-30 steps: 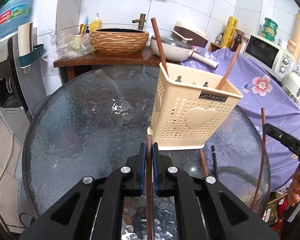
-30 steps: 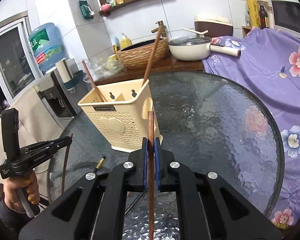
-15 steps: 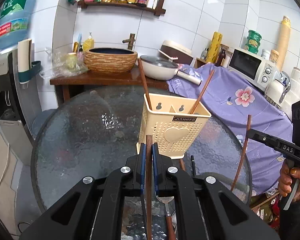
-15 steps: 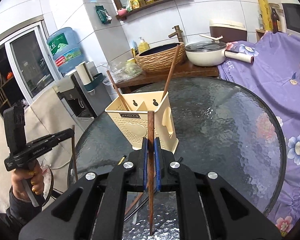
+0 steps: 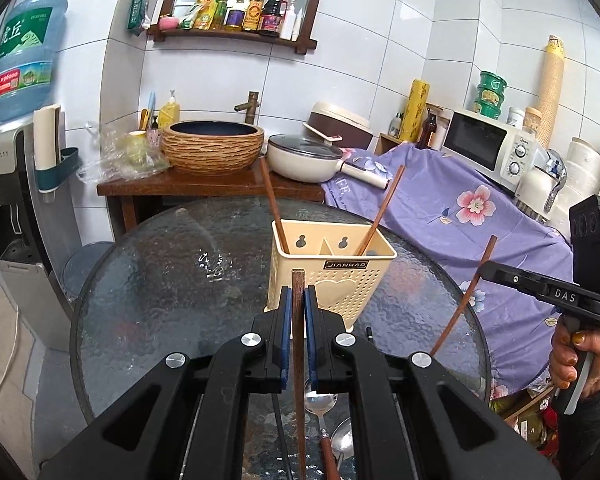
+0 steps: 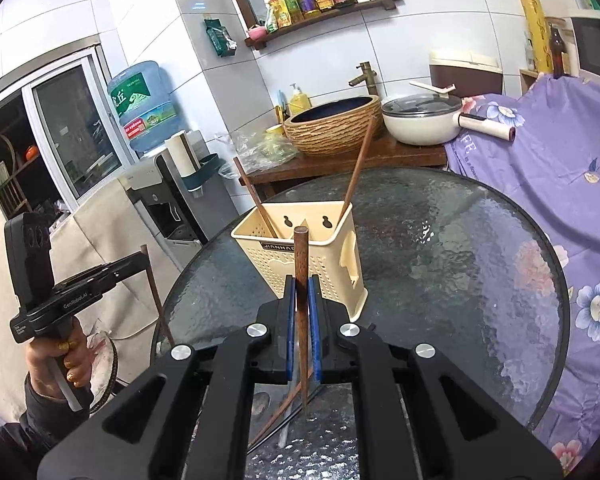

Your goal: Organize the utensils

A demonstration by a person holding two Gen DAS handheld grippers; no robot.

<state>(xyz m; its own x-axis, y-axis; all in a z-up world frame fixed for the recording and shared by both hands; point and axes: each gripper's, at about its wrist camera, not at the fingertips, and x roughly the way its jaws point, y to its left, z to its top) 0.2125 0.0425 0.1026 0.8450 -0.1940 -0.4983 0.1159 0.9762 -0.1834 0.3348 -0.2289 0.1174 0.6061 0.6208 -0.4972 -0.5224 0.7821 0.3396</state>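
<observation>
chopsticks, one clamped upright in each closed gripper: left gripper (image 5: pixel 296 300) and right gripper (image 6: pixel 302 292). cream holder (image 5: pixel 332 268) stands ahead and below both on the glass table (image 5: pixel 160 280), about equally near.

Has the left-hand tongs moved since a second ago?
Yes. The left tongs, shut on a brown chopstick, have risen and drawn back: the cream utensil basket on the glass table now looks smaller and farther off.
</observation>
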